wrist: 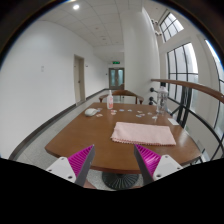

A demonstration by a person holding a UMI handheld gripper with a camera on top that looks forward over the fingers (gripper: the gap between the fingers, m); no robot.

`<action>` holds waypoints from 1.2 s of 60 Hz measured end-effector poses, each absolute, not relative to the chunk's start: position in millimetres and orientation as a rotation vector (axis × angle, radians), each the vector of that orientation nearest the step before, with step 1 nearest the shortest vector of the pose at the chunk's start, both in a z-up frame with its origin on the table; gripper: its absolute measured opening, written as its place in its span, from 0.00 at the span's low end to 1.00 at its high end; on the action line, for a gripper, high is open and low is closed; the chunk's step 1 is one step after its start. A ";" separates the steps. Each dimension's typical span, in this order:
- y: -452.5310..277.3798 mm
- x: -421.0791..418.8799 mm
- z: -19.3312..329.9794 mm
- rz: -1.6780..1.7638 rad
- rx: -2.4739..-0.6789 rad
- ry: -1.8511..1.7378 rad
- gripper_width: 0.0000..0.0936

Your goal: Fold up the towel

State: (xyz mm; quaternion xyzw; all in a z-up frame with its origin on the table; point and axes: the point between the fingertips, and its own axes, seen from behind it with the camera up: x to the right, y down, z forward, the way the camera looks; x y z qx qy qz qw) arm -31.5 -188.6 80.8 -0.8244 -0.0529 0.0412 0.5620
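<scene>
Pink pads [82, 158] of the hand-held gripper [113, 160] were spread apart, gripping nothing, with the folded towel [142, 133] on the worktop [80, 130] just beyond.

Folded pink cloth towel [142, 133] lies on round wooden counter [90, 140], near its front edge, just ahead of the open hand-held gripper [114, 160]. Small pale bottle [110, 101] stands at the counter's far side, beyond the towel.
</scene>
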 end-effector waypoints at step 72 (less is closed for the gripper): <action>4.1 25.2 71.5 -0.029 -2.019 -0.081 0.00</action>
